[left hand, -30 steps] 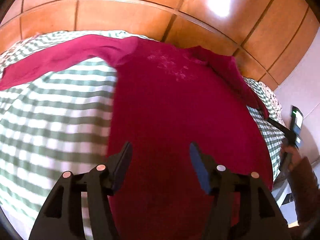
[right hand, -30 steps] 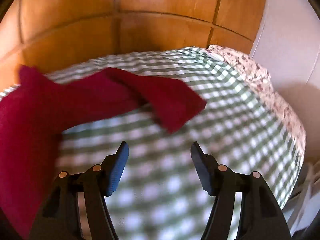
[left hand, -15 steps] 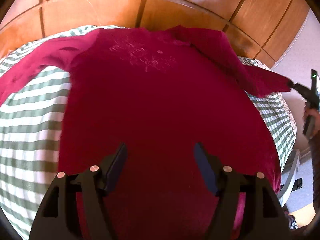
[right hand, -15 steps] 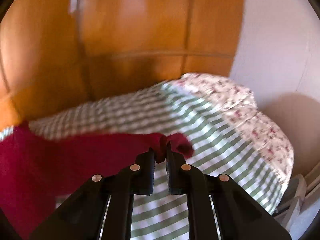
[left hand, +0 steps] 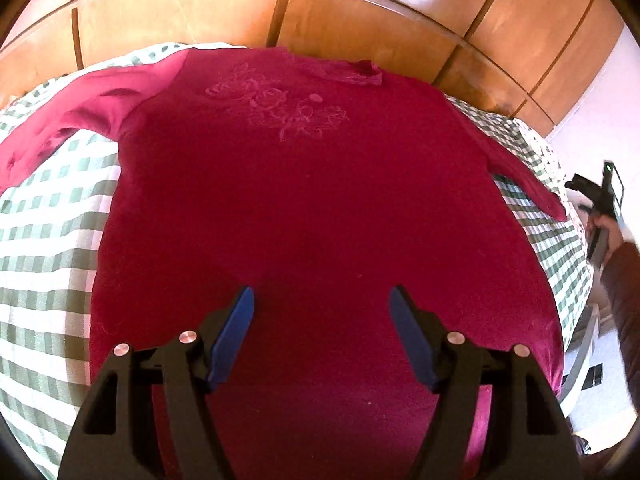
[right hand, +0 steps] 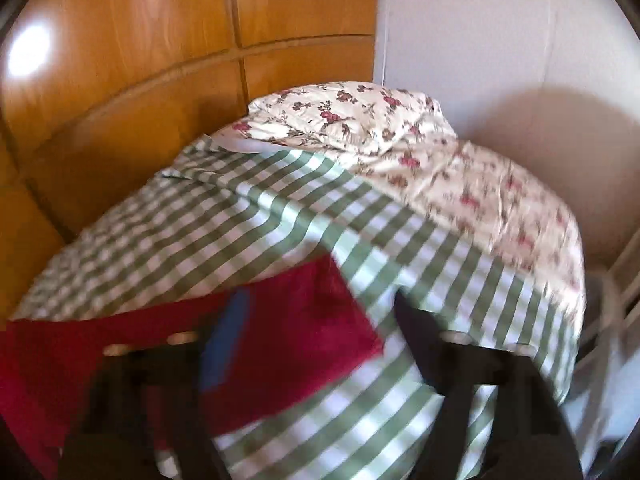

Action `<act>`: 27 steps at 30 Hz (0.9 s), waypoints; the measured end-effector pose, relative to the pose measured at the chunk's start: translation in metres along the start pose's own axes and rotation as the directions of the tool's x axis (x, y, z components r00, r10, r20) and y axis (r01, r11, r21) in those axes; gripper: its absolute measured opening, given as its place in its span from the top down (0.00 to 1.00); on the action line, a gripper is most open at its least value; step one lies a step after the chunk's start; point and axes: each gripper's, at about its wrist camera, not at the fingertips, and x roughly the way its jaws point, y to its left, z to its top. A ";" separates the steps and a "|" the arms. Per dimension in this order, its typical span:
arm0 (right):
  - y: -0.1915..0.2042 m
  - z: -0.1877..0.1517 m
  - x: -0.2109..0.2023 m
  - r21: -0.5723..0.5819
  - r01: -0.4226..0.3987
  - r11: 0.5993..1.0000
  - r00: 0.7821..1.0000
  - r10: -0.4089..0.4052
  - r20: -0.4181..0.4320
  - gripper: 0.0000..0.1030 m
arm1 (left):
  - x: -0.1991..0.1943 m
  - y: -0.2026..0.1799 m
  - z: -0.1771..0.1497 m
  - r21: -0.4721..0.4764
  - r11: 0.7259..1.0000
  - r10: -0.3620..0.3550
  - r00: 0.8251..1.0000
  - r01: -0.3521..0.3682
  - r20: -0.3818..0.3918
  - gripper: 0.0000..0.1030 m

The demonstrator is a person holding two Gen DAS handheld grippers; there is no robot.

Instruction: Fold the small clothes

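With both sleeves spread, the red top (left hand: pixel 320 220) was laid flat on the bed (left hand: pixel 44 240), the left tongs (left hand: pixel 322 300) held wide and empty, the right tongs (right hand: pixel 320 316) just opened off the sleeve (right hand: pixel 304 332); a sleeve fold was judged next.

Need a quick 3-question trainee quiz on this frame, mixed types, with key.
1. True or false: the right tool is clamped on the red top's sleeve.
2. Multiple choice: the red top lies on A) a plain white sheet, B) a green-and-white checked cover, C) bare wood.
3. Fill in: the left tool hangs over the top with its jaws ____.

Key: 1 false, its jaws have just been opening and stand apart, with the sleeve lying flat under them; 2 B; 3 open.
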 end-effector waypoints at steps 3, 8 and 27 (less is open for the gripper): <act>-0.008 -0.033 -0.009 0.102 -0.150 0.983 0.985 0.157 -0.067 0.25 | 0.002 0.000 0.000 0.002 1.000 -0.001 1.000 0.001 0.004 0.29; -0.012 -0.077 0.012 0.349 -0.323 0.880 0.908 0.391 -0.148 0.32 | 0.003 -0.004 -0.002 0.009 1.000 0.006 1.000 -0.006 0.005 0.27; 0.021 -0.050 0.006 0.108 -0.214 0.971 0.966 0.227 -0.127 0.43 | -0.038 0.036 -0.025 -0.077 0.995 0.076 0.995 -0.071 0.060 0.26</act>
